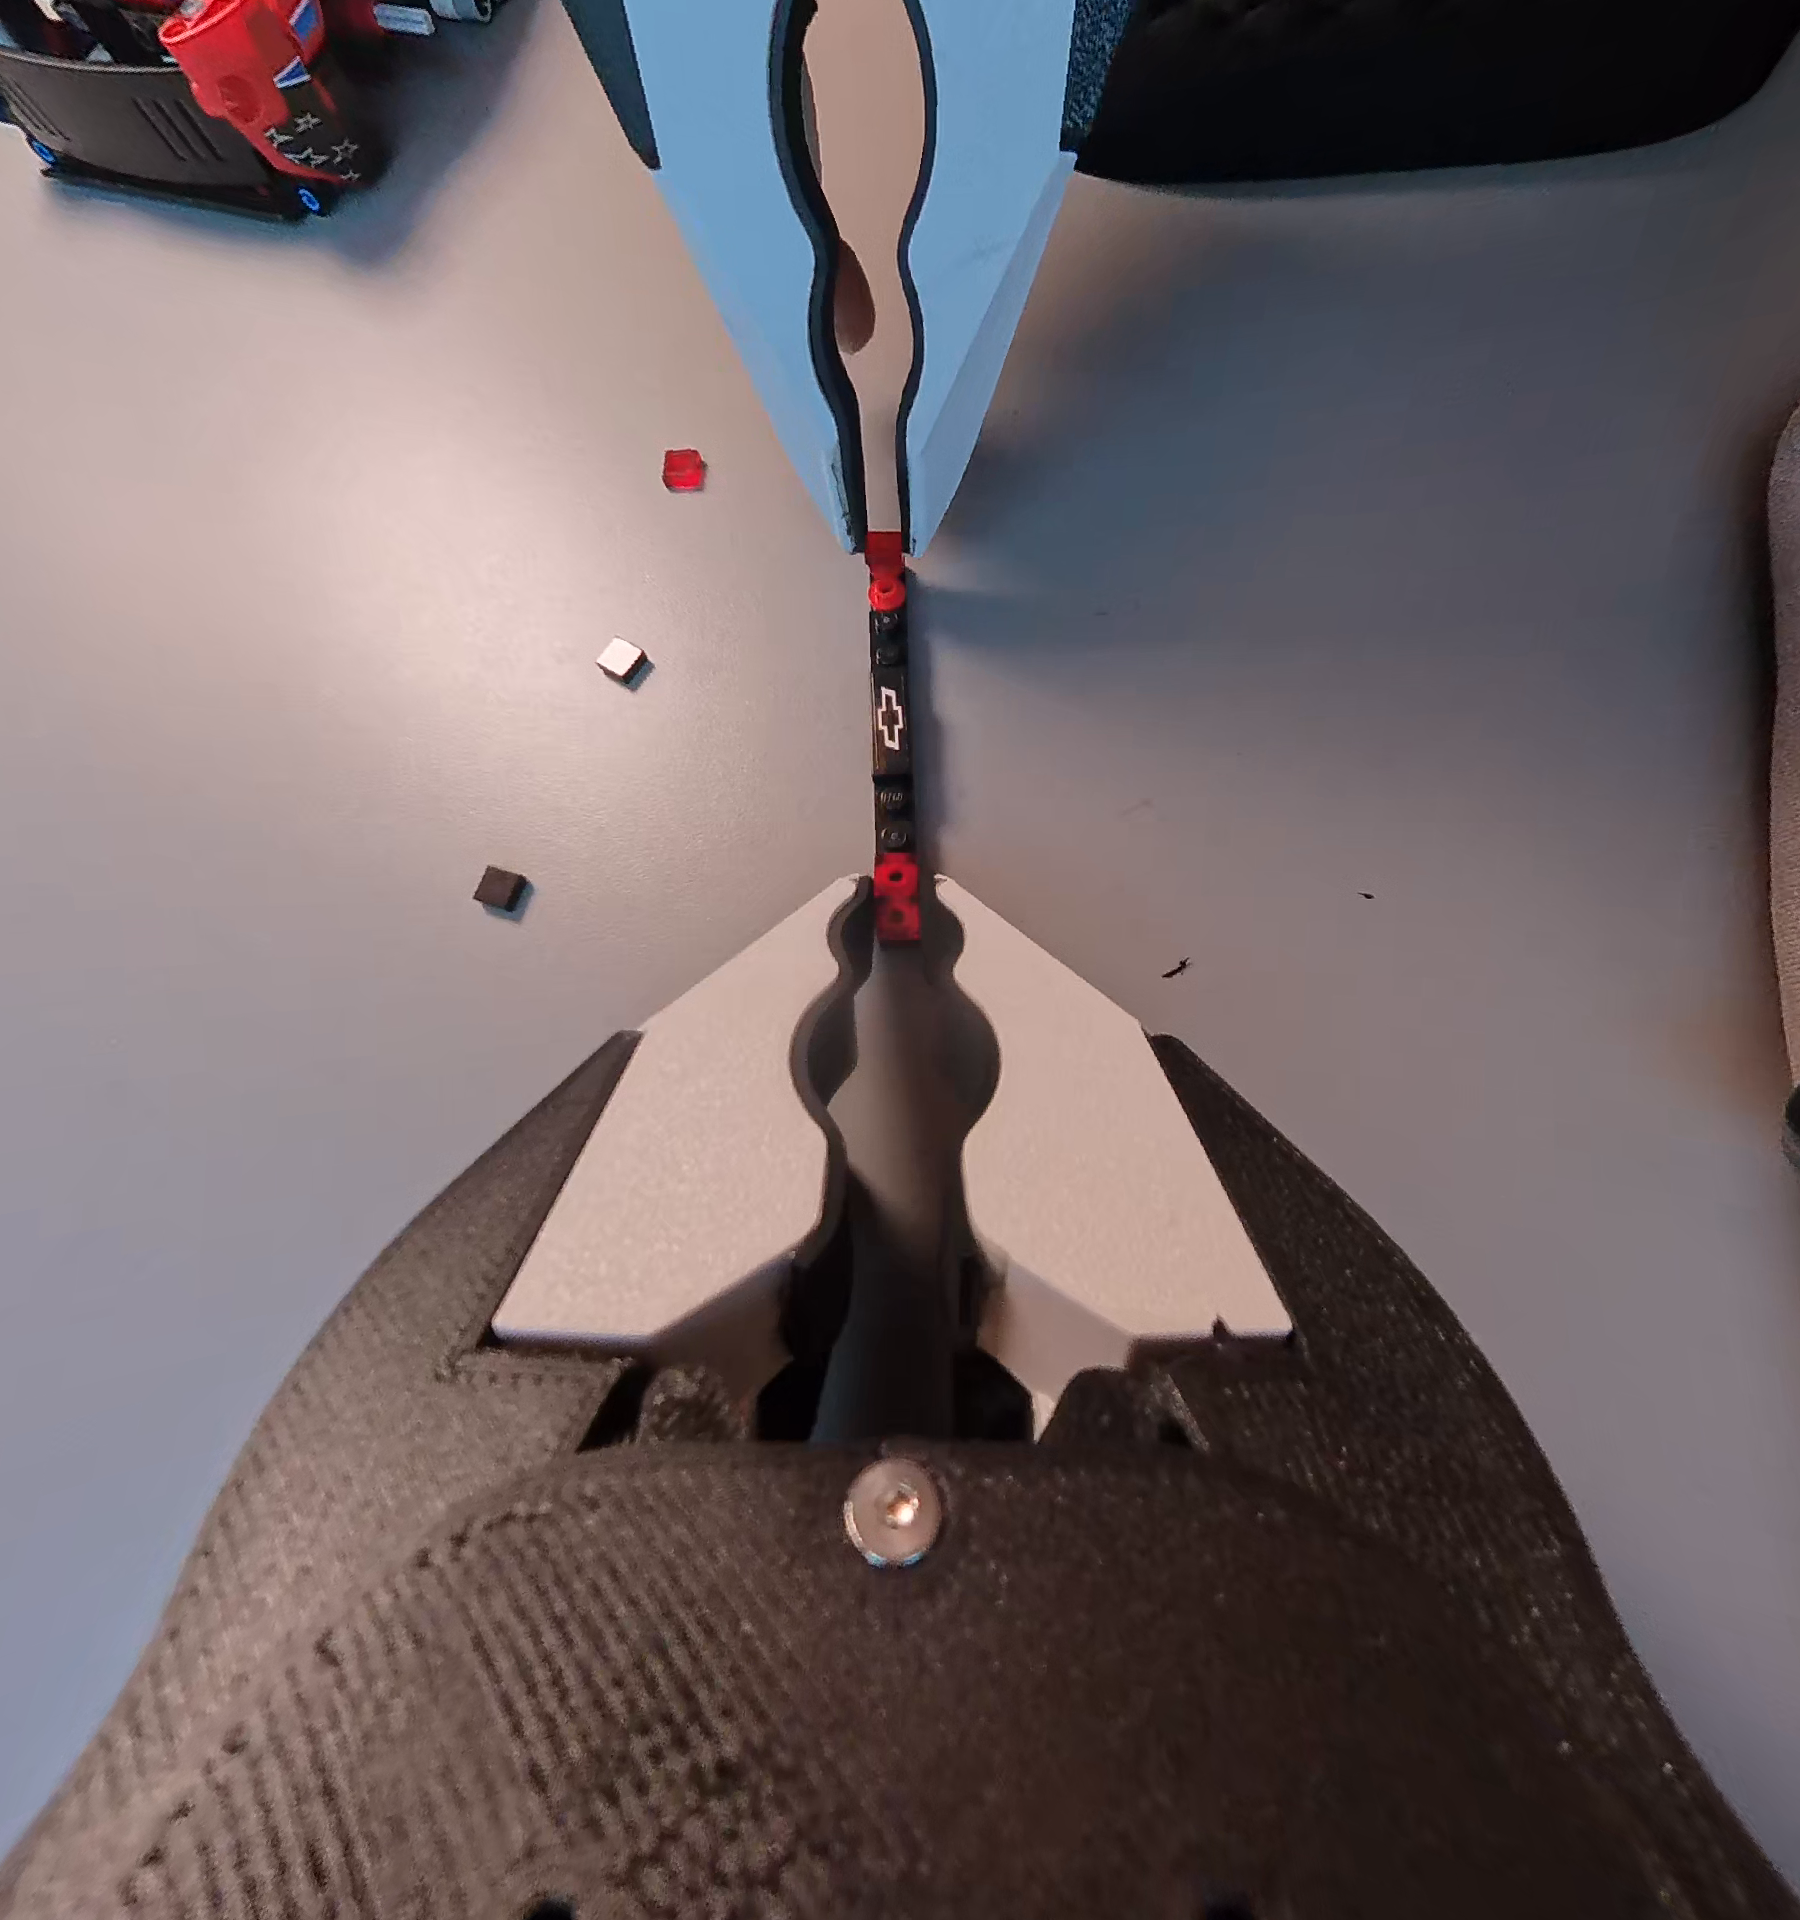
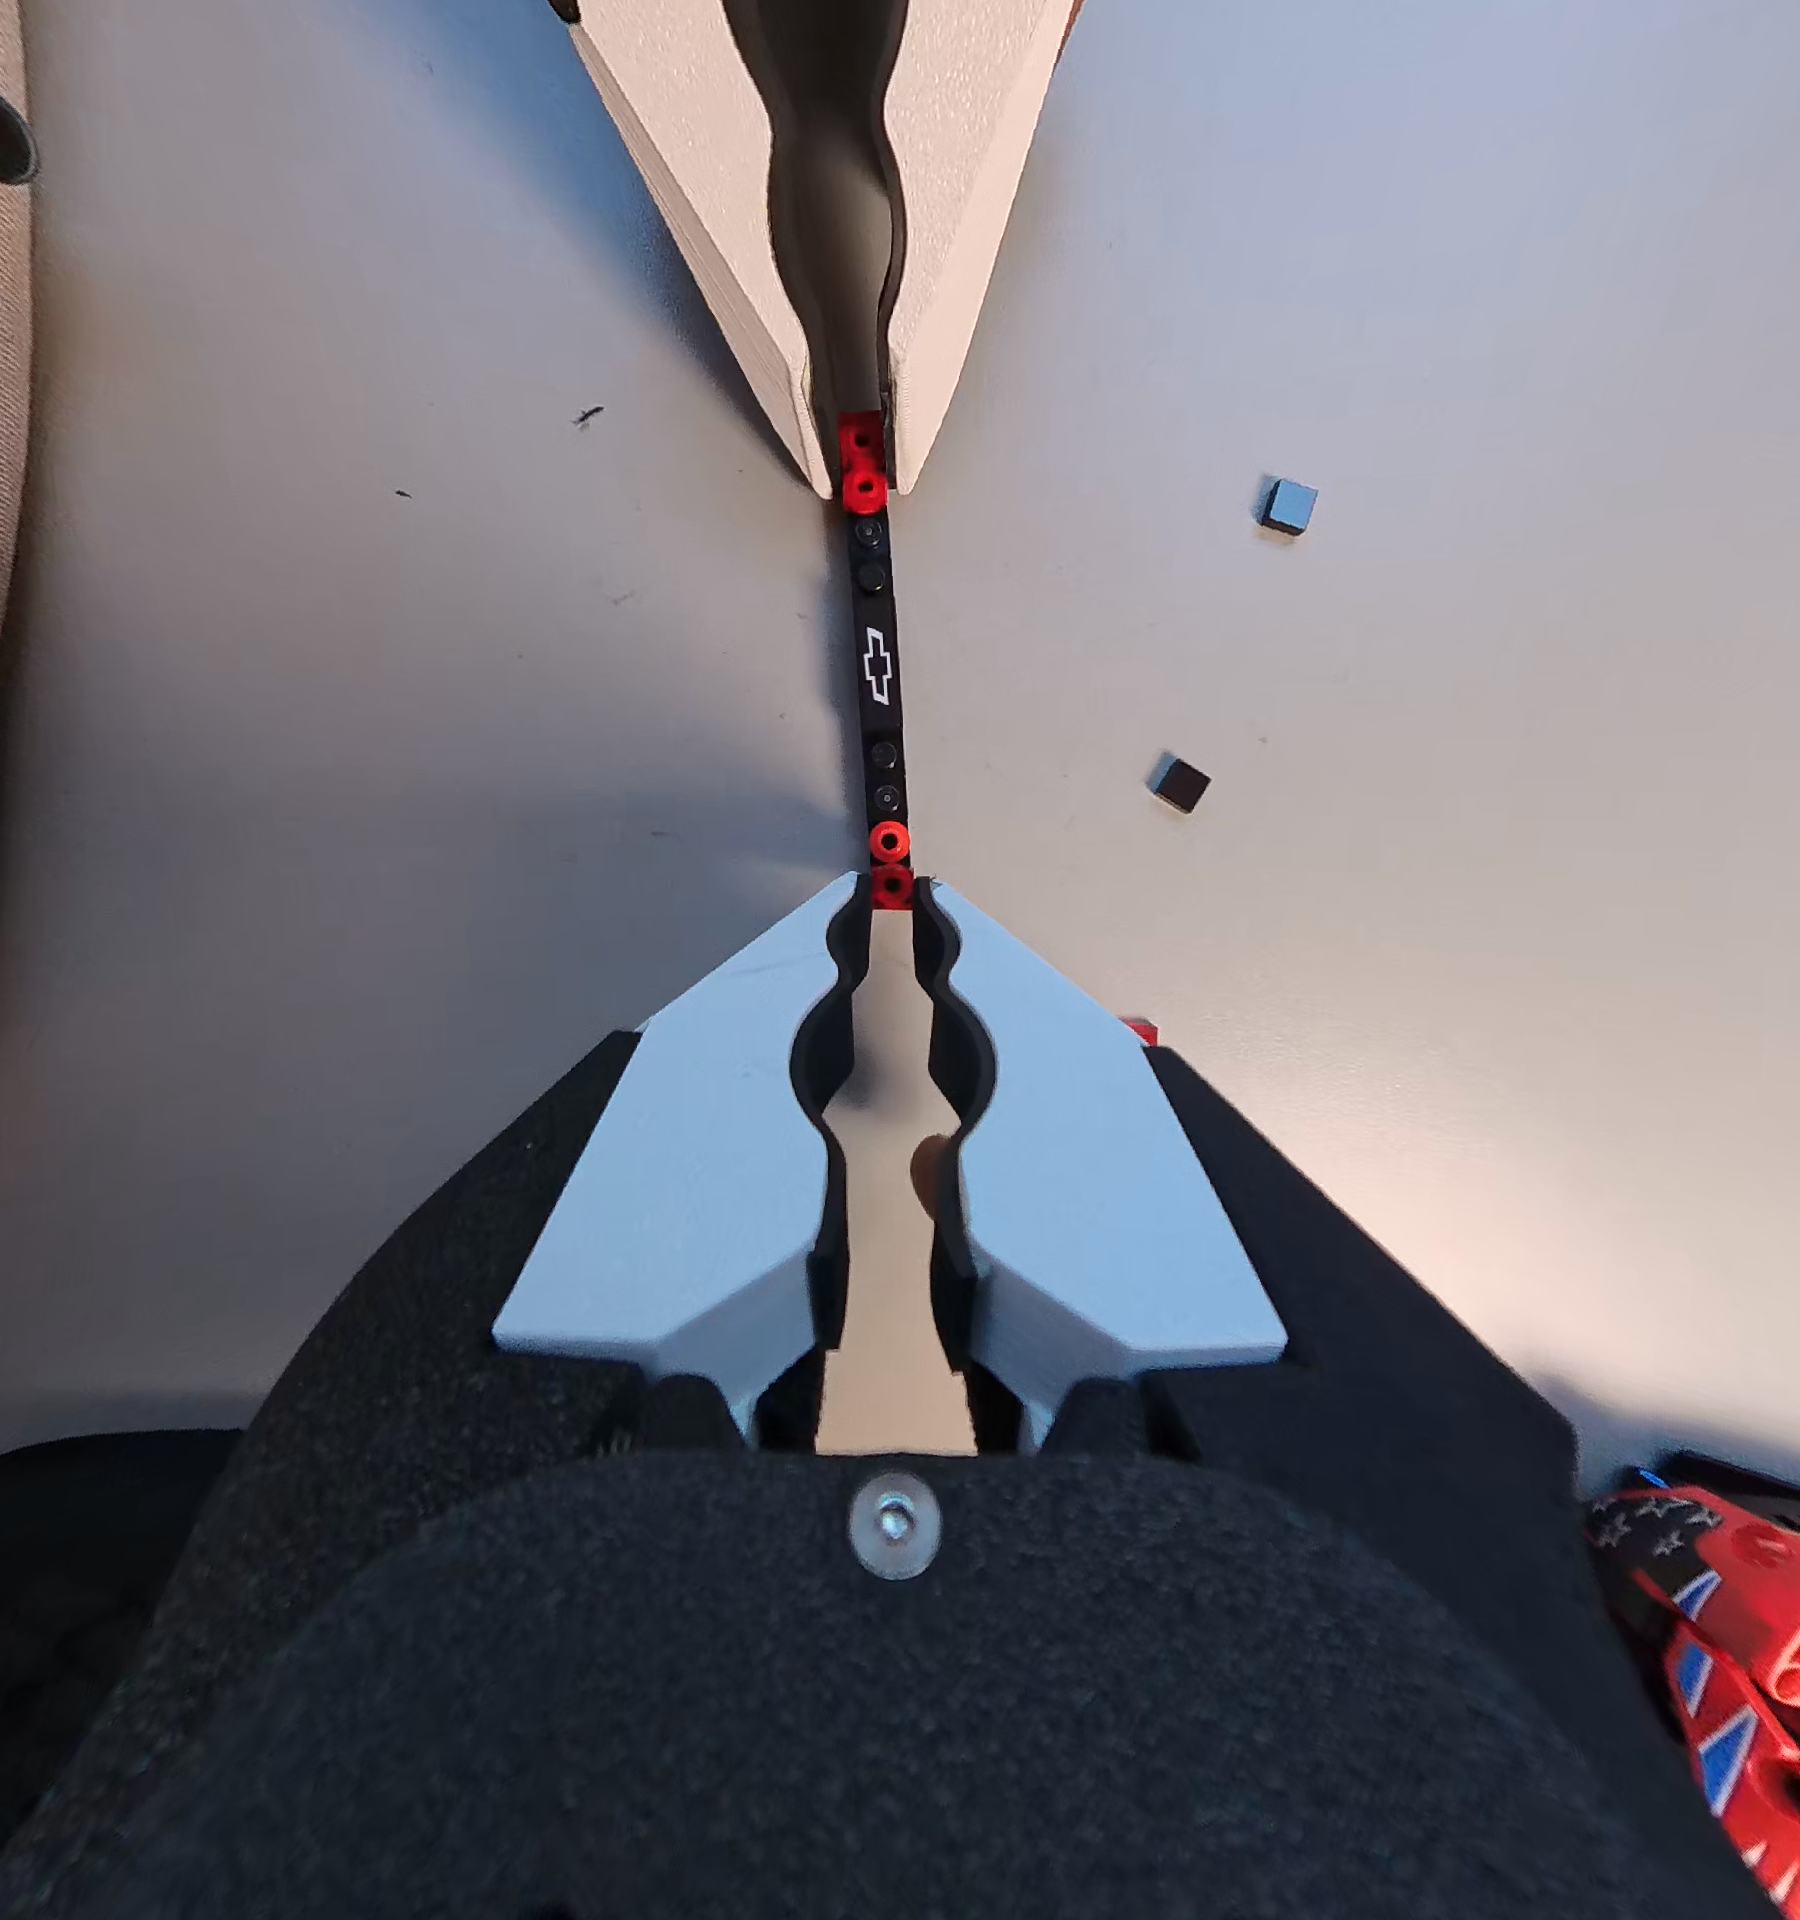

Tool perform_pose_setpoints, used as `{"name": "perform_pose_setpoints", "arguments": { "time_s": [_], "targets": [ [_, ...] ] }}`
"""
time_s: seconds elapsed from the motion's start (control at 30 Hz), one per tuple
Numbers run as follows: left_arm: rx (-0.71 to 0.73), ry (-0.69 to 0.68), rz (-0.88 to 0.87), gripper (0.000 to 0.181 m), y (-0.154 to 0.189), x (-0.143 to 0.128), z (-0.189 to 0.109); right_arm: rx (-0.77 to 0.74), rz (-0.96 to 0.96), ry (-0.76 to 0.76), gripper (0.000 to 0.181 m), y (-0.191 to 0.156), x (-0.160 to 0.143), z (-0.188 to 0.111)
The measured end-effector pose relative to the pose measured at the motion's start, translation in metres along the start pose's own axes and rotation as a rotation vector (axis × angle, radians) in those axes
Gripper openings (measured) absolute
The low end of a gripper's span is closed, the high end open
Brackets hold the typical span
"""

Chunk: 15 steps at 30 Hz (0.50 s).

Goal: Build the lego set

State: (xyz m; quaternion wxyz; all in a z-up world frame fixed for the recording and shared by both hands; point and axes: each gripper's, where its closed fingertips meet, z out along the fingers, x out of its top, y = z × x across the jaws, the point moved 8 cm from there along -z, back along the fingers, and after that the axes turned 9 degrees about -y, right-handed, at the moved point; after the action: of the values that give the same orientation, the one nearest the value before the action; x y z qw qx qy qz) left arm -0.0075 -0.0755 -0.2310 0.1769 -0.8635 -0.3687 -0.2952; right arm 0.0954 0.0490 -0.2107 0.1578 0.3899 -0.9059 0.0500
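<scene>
While both grippers pinch the strip by its red ends, left gripper clamped at 6 o'clock and right gripper at 12, a sub-assembly step appears underway; next, a loose tile at 9 o'clock likely needs seating on the bare studs.

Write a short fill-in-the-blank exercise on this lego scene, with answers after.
1. The black strip is held at both ends by ____ grippers.
2. Each end of the strip carries a ____ piece.
3. The left gripper has grey fingers; the right gripper has ____ ones.
4. Loose small tiles lie on the ____.

Answers: two; red; blue; table
</scene>
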Motion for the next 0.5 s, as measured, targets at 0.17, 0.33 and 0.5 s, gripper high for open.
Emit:
{"name": "perform_pose_setpoints", "arguments": {
  "time_s": [0.17, 0.33, 0.5],
  "targets": [
    [0.005, 0.0, 0.0, 0.006, -0.0004, 0.0, 0.0, 0.003, -0.012, -0.021, 0.005, 0.0002, 0.001, 0.0003],
    [0.011, 0.0, 0.005, 0.006, -0.0007, 0.0, 0.0001, 0.031, -0.004, -0.026, 0.005, 0.002, 0.0012, 0.0007],
    [0.01, 0.003, 0.004, 0.006, -0.0008, -0.0001, 0.0003, 0.018, -0.021, -0.043, 0.006, 0.0005, 0.0023, 0.0011]
  ]
}}
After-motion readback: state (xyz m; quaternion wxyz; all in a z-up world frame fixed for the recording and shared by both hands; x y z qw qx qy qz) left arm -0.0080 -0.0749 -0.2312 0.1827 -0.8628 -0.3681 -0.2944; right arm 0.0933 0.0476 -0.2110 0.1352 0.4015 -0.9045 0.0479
